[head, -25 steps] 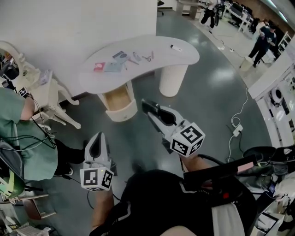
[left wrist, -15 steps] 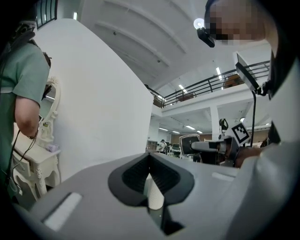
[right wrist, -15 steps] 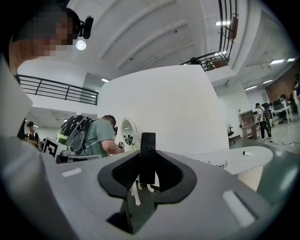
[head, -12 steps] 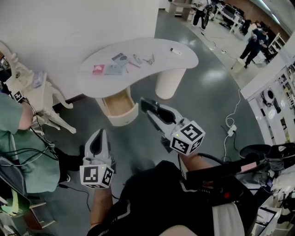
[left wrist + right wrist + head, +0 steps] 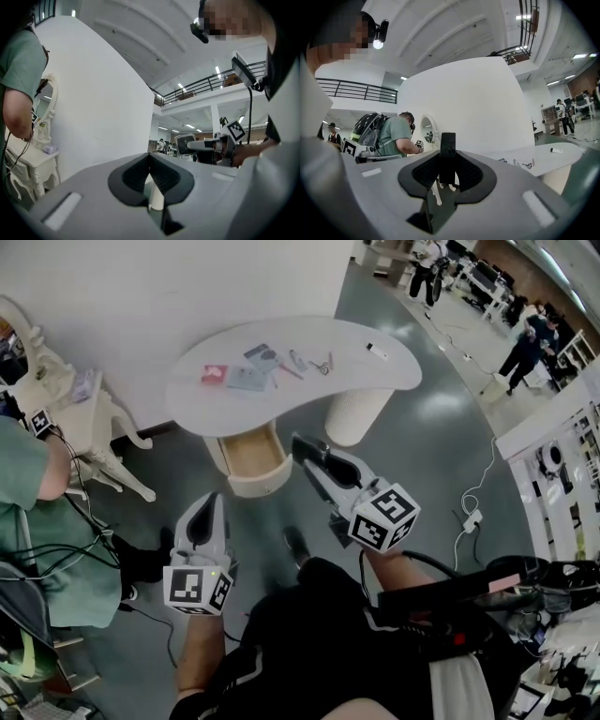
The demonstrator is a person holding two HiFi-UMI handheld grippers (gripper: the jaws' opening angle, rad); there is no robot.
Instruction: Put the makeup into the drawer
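Holding black makeup stick (image 5: 447,154) clamped in right gripper (image 5: 317,460); left gripper (image 5: 150,159) fingers together, empty. Transport step, I judge; next, release over open drawer (image 5: 255,486) ahead.

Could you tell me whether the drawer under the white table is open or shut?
Open: the drawer juts out from under the table, and its wooden inside shows.

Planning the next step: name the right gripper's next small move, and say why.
Probably carry the right gripper forward over the open drawer: its jaws clamp a black makeup stick, and the drawer stands pulled out under the table just ahead.
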